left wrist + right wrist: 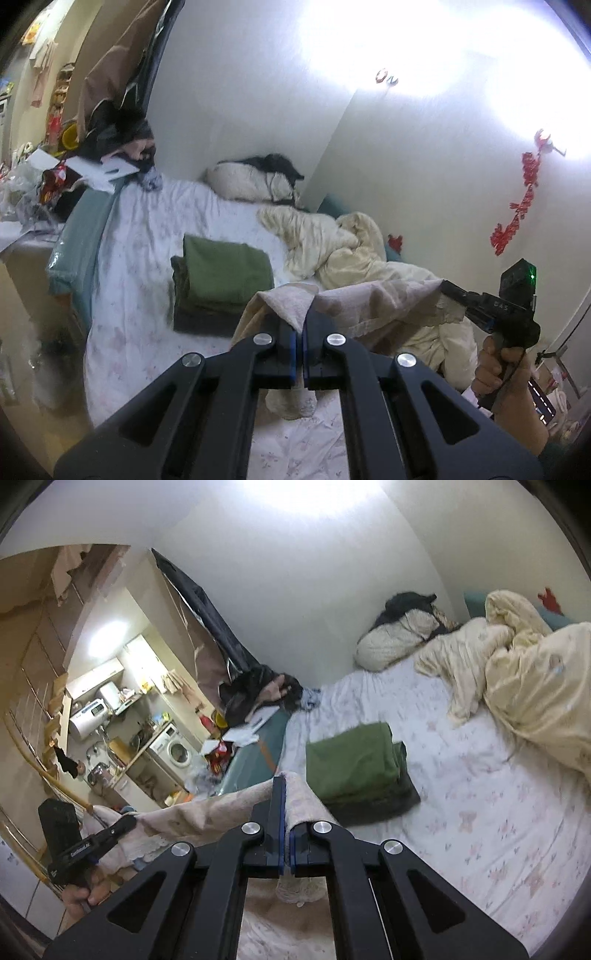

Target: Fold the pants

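1. Just below both grippers lies the bed sheet (498, 812), white with a faint pink flower print, covering the mattress.
2. A little ahead of the left gripper (298, 325), and ahead and slightly right of the right gripper (287, 805), sits a stack of folded clothes (225, 284) on the sheet, olive green on top and darker beneath.
3. Farther ahead and to the right, a crumpled cream quilt (524, 686) spreads over the bed.
4. Beyond it, against the white wall (258, 92), rests a pale pillow (247, 181) with dark cloth lying on top.
5. To the left of the bed, a cluttered side surface (236, 734) carries papers and bags, with dark garments heaped behind it.
6. Far left in the right wrist view, a doorway opens on a washing machine (177, 751) and a water heater (86, 720).
7. Red paper decorations (517, 206) hang on the wall far right of the left gripper.
8. The left gripper's jaws are pressed together on an edge of the pale beige pants (376, 299), which drape down beneath it.
9. The right gripper is likewise clamped on the pants' edge, the fabric stretched in the air between the two tools above the bed.
10. A hand (502, 373) grasps the right gripper's handle, seen from the left camera.
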### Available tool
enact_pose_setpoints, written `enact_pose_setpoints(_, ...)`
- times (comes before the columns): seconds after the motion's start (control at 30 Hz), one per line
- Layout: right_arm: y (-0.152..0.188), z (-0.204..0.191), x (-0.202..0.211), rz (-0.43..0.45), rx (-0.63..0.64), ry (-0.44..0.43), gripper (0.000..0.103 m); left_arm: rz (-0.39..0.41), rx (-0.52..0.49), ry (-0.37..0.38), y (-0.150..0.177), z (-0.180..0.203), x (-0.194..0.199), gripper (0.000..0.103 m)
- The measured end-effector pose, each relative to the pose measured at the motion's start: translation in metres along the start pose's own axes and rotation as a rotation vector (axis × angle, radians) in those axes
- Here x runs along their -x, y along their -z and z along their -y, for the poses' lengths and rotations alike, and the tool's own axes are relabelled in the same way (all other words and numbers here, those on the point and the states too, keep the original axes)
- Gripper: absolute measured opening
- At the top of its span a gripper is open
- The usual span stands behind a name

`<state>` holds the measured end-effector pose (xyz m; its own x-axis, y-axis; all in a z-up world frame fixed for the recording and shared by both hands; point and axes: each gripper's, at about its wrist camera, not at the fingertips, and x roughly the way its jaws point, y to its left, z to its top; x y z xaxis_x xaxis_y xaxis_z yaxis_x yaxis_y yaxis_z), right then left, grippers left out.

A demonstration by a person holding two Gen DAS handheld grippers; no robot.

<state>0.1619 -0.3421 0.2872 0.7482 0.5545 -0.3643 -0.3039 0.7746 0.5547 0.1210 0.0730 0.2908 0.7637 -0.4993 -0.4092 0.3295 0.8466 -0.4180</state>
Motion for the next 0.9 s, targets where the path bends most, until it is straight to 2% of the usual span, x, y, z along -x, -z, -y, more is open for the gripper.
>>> enact_pose_setpoints(0.07, 0.005, -0.002, 0.007, 0.0, 0.019, -0.002, 0.001, -0.022, 0.008, 0.014, 0.015, -0.005, 0.003, 0.0)
enact_pose_setpoints(0.13, 0.02, -0.001, 0.014, -0.019, 0.041, 0.007, 0.001, -0.081, 0.044, 0.023, 0.043, -0.017, 0.002, 0.0)
enact_pose_setpoints(0.2, 0.046, 0.01, 0.019, -0.055, 0.019, 0.009, 0.001, -0.155, 0.091, 0.033, 0.075, -0.031, -0.004, 0.0)
enact_pose_setpoints(0.3, 0.097, 0.036, 0.012, -0.148, -0.01, 0.044, 0.001, -0.277, 0.151, -0.006, 0.134, -0.06, -0.025, 0.0)
enact_pose_setpoints(0.43, 0.165, 0.101, -0.045, -0.304, -0.139, 0.129, 0.001, -0.487, 0.238, -0.143, 0.216, -0.112, -0.096, 0.001)
enact_pose_setpoints(0.5, 0.194, 0.134, -0.083, -0.382, -0.184, 0.187, 0.001, -0.578, 0.211, -0.226, 0.252, -0.126, -0.131, 0.001)
enact_pose_setpoints(0.53, 0.211, 0.151, -0.103, -0.434, -0.21, 0.201, 0.001, -0.597, 0.19, -0.265, 0.264, -0.132, -0.142, 0.0)
enact_pose_setpoints(0.6, 0.241, 0.175, -0.132, -0.517, -0.225, 0.264, 0.001, -0.676, 0.196, -0.309, 0.291, -0.145, -0.162, 0.001)
enact_pose_setpoints(0.67, 0.269, 0.192, -0.147, -0.589, -0.265, 0.295, 0.001, -0.75, 0.217, -0.342, 0.313, -0.153, -0.167, 0.001)
enact_pose_setpoints(0.73, 0.289, 0.202, -0.148, -0.631, -0.32, 0.288, 0.001, -0.794, 0.153, -0.358, 0.324, -0.149, -0.166, 0.001)
enact_pose_setpoints(0.83, 0.306, 0.203, -0.142, -0.662, -0.32, 0.257, 0.001, -0.783, 0.141, -0.363, 0.322, -0.151, -0.162, 0.001)
enact_pose_setpoints(0.9, 0.312, 0.203, -0.14, -0.692, -0.335, 0.248, 0.006, -0.782, 0.12, -0.381, 0.321, -0.149, -0.162, 0.001)
